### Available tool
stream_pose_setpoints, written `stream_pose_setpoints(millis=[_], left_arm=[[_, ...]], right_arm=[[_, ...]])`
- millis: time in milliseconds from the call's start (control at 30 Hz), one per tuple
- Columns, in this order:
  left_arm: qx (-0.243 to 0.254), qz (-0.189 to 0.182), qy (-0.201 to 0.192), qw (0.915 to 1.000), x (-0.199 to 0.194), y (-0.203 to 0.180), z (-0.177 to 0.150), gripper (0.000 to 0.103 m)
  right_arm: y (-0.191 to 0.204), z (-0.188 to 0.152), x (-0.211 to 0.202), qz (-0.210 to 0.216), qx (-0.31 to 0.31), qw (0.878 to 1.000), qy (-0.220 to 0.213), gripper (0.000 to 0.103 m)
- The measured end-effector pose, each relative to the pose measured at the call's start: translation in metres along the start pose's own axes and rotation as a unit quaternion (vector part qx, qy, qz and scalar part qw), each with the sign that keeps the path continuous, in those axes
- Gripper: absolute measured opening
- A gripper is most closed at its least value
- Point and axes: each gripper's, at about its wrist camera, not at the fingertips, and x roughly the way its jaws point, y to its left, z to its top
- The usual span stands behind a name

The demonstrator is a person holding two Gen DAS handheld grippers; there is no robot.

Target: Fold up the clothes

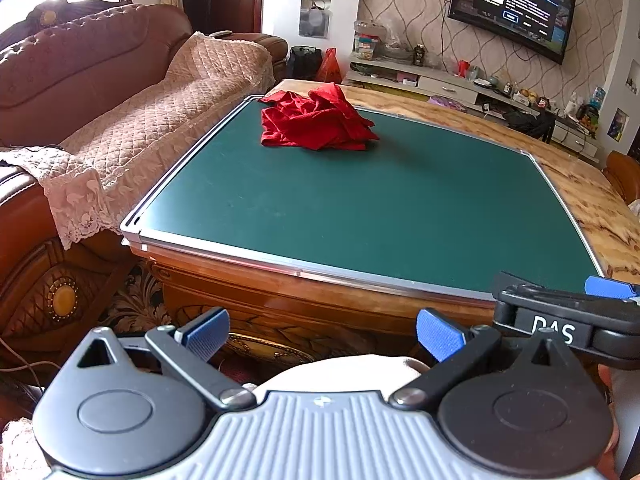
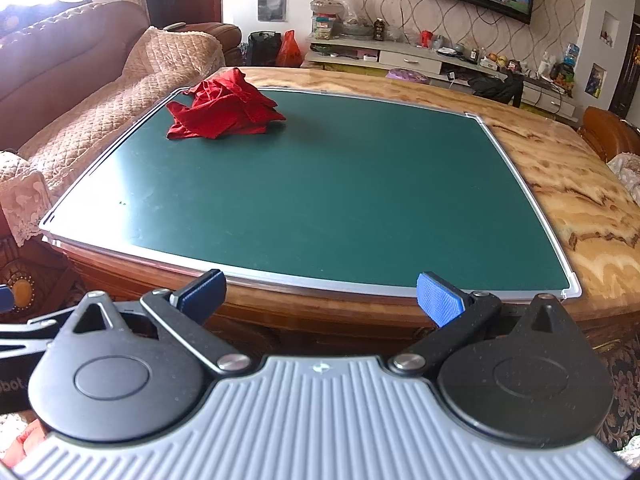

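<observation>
Both grippers, left (image 1: 322, 336) and right (image 2: 320, 294), are held wide apart and empty, short of the green board (image 2: 320, 184). Red garment (image 2: 222, 108) is crumpled at the board's far left corner. It should be spread flat first. "DAS" is read on the right gripper.

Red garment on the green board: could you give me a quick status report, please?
Left gripper and right gripper open, short of the table. Red garment crumpled at board's far left corner, untouched. Nothing in the way.
</observation>
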Motion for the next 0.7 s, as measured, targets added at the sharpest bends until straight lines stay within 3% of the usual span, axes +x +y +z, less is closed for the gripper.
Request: stream_pose_setpoints(millis=[700], left_arm=[[0.004,-0.001,-0.009,1.0000,0.011,-0.001,0.033,0.103]], right_arm=[[0.009,0.033,0.022,0.010,0.004,1.000,0.006,0.103]])
